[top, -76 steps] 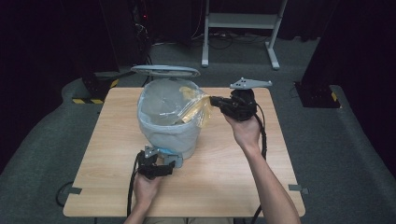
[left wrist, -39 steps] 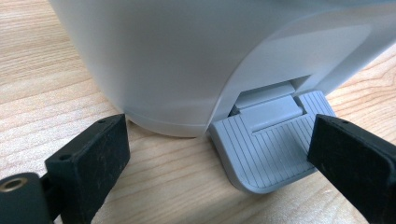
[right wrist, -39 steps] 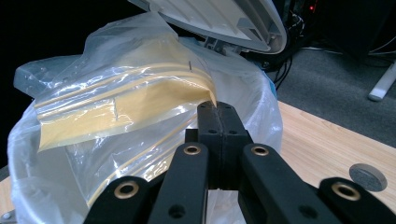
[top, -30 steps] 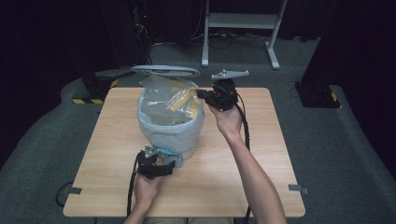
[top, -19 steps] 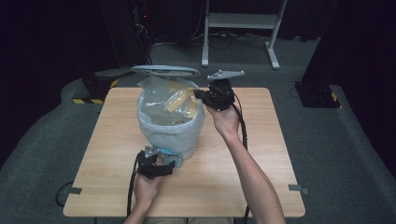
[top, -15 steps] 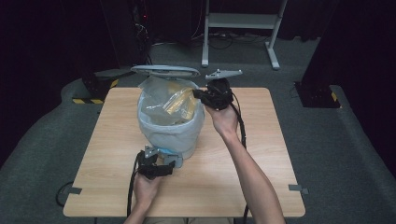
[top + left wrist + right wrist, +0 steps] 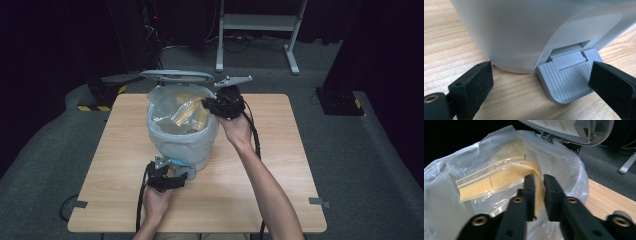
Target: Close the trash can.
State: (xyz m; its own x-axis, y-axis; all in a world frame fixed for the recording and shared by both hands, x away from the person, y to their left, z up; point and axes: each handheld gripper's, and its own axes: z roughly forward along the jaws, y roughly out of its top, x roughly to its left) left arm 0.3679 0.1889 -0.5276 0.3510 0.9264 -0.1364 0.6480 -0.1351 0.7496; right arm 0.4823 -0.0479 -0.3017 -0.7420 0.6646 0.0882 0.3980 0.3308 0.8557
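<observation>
Nearest first: my left gripper [image 7: 167, 181] sits at the table's 6 o'clock edge, jaws spread wide and clenched on nothing. In the left gripper view one jaw rests on the bare wood and the other at the edge of the ribbed grey plastic foot pedal [image 7: 566, 80], which juts from the base of the pale grey pedal bin [image 7: 192, 147]. I judge it is pressing the pedal down, since the bin's flat grey lid [image 7: 176, 76] stands raised at 12 o'clock.

Next out, the light wooden table [image 7: 280, 165], bare around the bin.

Farther, at the bin's 2 o'clock rim, my right gripper [image 7: 206, 104] reaches in over the clear plastic liner bag [image 7: 444, 177]. Its jaws have just been opening a little; they stand narrowly parted with the edge of the yellow see-through plastic pouch [image 7: 499, 182] between them. Whether the pads still bite, I cannot tell.

Handling, my judgement: the pouch is light, thin, limp film, slick against the liner, not fragile. It buckles rather than holds shape, so take it by an edge or corner, pinching near the seam strip where the film is doubled and stiffer.

Orientation: the pouch lies inside the mouth of the bin, resting on the liner. From the high view its long axis runs roughly 8 to 2 o'clock, the gripped end toward 2, curling upward at the jaws.
</observation>
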